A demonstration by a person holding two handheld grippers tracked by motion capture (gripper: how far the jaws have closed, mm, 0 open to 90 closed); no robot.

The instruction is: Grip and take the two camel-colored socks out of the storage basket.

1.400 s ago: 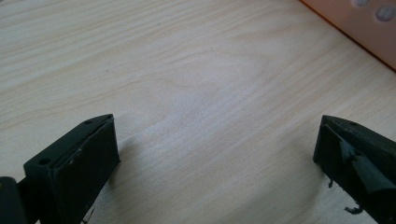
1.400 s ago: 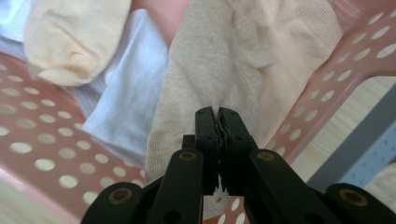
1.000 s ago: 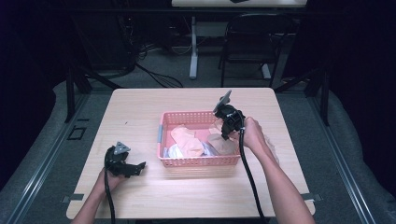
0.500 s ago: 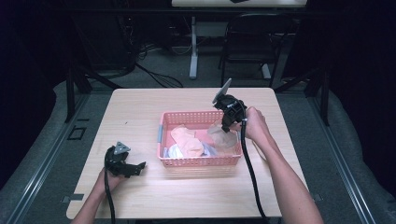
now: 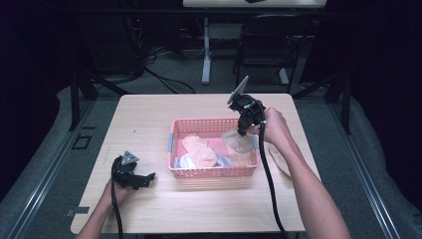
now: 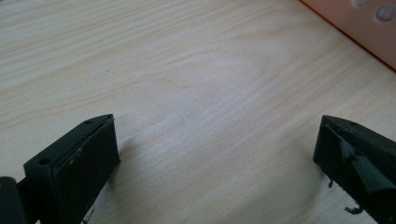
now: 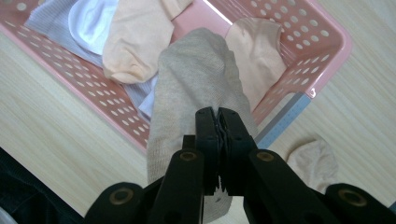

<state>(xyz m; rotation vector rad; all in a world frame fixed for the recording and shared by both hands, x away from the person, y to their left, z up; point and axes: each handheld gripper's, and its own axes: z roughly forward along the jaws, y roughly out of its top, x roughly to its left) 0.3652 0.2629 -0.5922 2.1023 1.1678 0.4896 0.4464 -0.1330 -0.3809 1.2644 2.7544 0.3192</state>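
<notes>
The right tongs point(image 7: 218, 122) are clenched on a beige sock point(image 7: 196, 84) held above the basket's point(image 5: 214, 172) right end, seemingly to lift it clear, while the left tongs point(image 5: 141, 178), spread and empty, rest on the counter point(image 5: 149, 114) left of the basket.

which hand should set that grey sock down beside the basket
Right. The right tongs are already shut on the grey sock, lifted over the pink basket near its right end. The left tongs rest open on the table, left of the basket.

Basket point(image 5: 214, 172) mid-table point(image 5: 149, 119) w/ socks point(image 5: 199, 151) in; one sock point(image 5: 279, 158) right.
</notes>
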